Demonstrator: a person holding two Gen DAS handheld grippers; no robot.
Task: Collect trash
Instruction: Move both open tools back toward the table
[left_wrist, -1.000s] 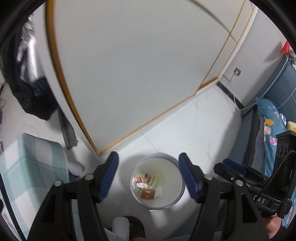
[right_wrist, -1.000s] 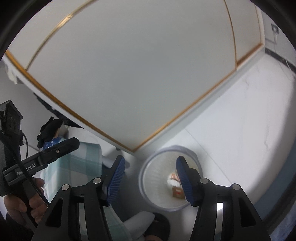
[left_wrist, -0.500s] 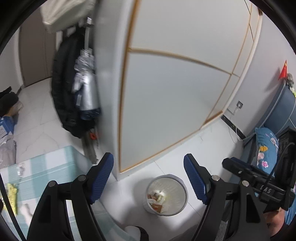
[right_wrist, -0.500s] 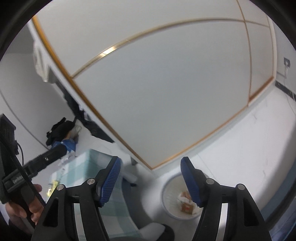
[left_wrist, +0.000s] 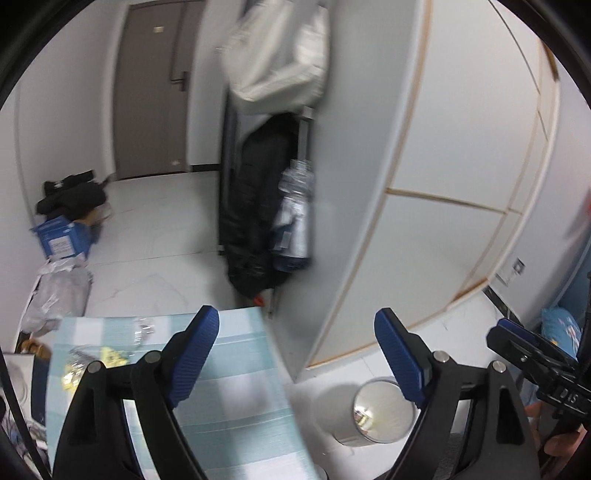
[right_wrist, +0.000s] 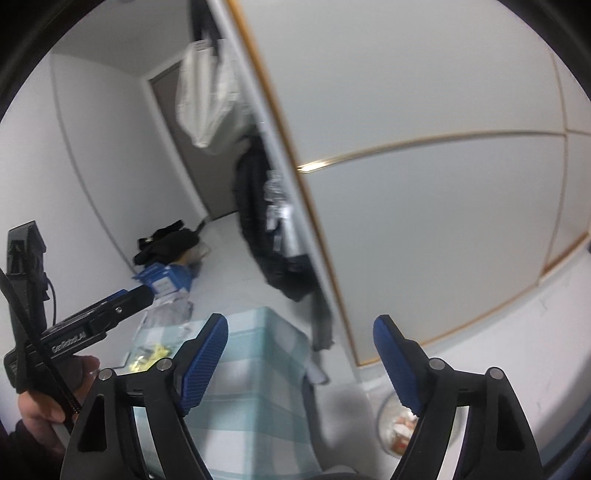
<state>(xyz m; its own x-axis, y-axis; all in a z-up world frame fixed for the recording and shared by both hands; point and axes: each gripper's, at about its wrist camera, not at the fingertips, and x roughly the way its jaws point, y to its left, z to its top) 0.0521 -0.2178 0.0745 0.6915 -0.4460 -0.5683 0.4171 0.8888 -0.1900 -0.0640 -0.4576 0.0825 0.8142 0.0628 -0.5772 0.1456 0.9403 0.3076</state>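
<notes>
Left wrist view: both claws wide open over the table

We see our left gripper (left_wrist: 297, 356) released, holding nothing. Our right gripper (right_wrist: 301, 360) is released too. Below stands the trash bin (left_wrist: 384, 415) on the floor, beside the checked table's (left_wrist: 236, 398) right edge. Yellow wrappers (left_wrist: 110, 356) lie near its far left corner.

Left gripper (left_wrist: 297, 354): jaws spread wide, blue ribbed pads (left_wrist: 194, 356) well apart, nothing between them. Right gripper (right_wrist: 301, 360): same, jaws wide, pads (right_wrist: 205, 360) clear of each other, nothing held. Each tool shows in the other's view. Left hand (right_wrist: 48, 398) wrapped around its handle; a little of the right hand (left_wrist: 559, 445) shows at its grip.
</notes>
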